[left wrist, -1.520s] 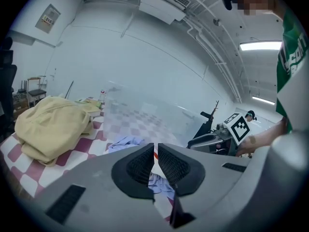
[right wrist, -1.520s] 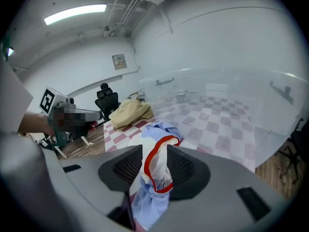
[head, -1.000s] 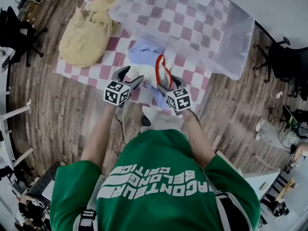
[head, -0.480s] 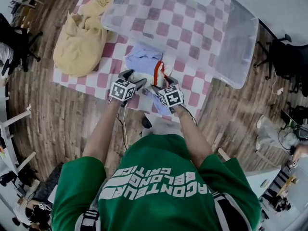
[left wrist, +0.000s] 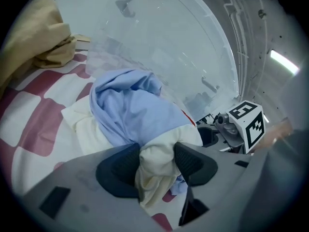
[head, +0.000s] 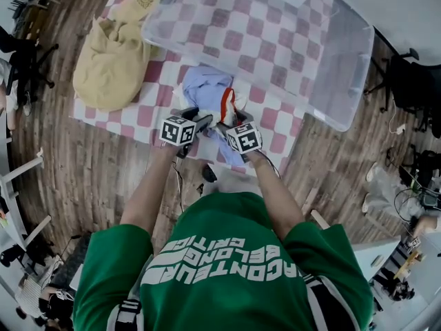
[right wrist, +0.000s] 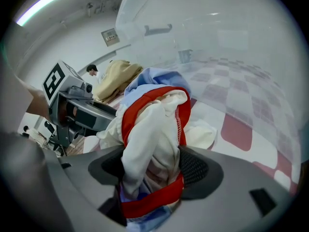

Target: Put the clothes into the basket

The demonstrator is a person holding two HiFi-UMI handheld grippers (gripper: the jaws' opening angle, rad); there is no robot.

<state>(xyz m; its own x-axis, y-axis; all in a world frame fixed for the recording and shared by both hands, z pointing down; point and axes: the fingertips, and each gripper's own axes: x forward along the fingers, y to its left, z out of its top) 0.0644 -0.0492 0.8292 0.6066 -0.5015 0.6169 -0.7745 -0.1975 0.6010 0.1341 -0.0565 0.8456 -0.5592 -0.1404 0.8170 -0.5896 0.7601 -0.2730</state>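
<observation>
A small heap of clothes lies on the pink-and-white checked mat (head: 147,114): a light blue garment (head: 206,83) (left wrist: 137,111) over cream cloth. My left gripper (head: 200,121) (left wrist: 157,162) is at the heap's near side. Its jaws are closing, and the pads press a bunch of cream cloth (left wrist: 155,153) between them. My right gripper (head: 229,118) (right wrist: 152,168) sits close beside it, shut on a cream garment with red trim (right wrist: 155,122) (head: 227,105). The clear plastic basket (head: 335,88) (right wrist: 219,35) stands just beyond the heap, with only the checked pattern showing through it.
A large yellow garment (head: 110,59) (left wrist: 36,40) lies on the mat's left part. Wooden floor (head: 83,171) surrounds the mat. Chairs and furniture stand at the left edge (head: 21,61) and at the right (head: 410,81). The basket's wall (left wrist: 178,47) rises right behind the heap.
Both grippers have drawn closer together at the heap. The left gripper, which stood open just short of the clothes, now has cream cloth between its jaws.
</observation>
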